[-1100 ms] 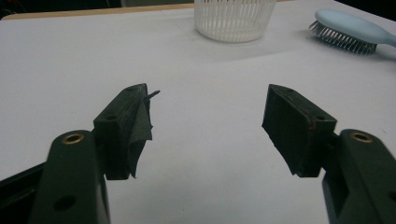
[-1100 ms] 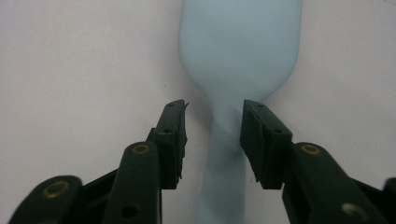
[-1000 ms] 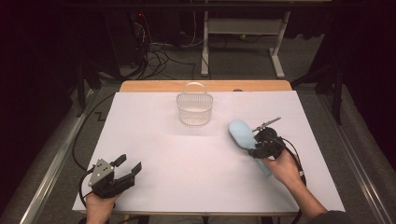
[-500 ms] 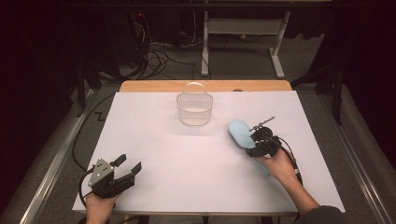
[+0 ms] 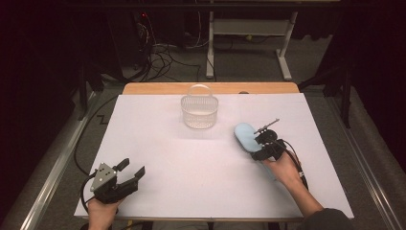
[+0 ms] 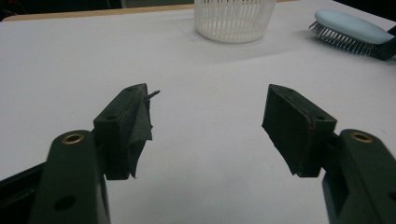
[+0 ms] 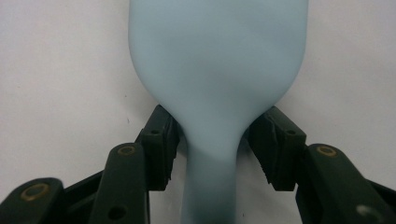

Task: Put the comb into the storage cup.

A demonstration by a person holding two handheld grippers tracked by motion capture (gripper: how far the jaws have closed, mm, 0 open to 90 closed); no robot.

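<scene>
White tabletop (image 5: 191,158): my right gripper (image 5: 257,142) has its jaws straddling the hairbrush (image 5: 245,135) neck, slightly gapped; my left gripper (image 5: 128,177) is open and empty.

We see two obstacles on the tabletop (image 5: 158,158): a white slatted basket (image 5: 199,112) near the middle of the far edge, and a light-blue hairbrush (image 5: 245,136) toward the right edge. Between them we see a bare gap; the near-left stretch lies open.

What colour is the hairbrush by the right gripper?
Pale blue hairbrush, with darker bristles underneath; the right gripper view shows its back best.
</scene>
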